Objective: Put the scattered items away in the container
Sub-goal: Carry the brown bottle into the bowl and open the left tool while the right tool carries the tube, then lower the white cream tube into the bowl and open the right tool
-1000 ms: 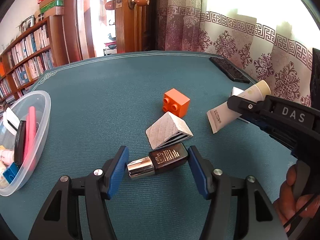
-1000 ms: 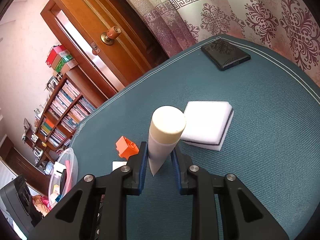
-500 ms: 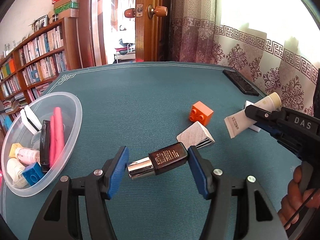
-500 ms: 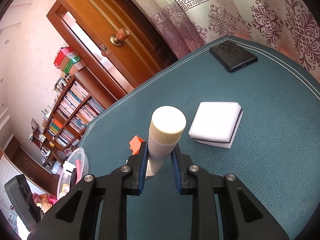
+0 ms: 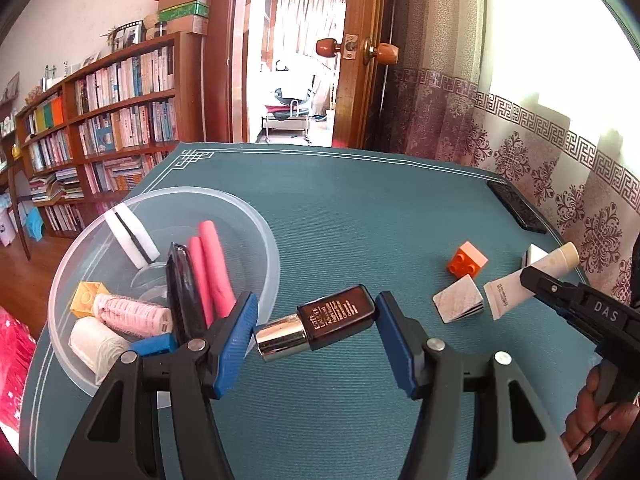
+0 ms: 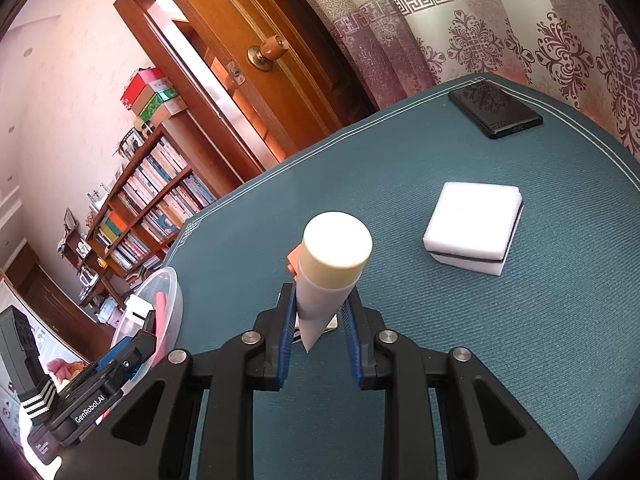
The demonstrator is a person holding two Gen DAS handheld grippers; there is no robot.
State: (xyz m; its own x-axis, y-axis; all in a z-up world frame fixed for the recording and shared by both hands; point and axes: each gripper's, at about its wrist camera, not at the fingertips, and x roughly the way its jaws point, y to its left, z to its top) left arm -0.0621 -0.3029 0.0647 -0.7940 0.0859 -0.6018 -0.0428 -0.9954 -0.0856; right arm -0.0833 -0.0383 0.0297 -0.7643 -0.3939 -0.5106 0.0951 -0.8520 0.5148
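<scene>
Beside the bowl (image 5: 256, 216) — left hand-held gripper (image 5: 316, 320) clamps bottle (image 5: 320, 322)

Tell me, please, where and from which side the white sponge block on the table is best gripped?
Grip the white sponge across its two opposite upright side faces, coming straight down from above. It lies flat on the table with its broad face up, apart from the phone, so its sides stand free, though it probably squashes.
</scene>
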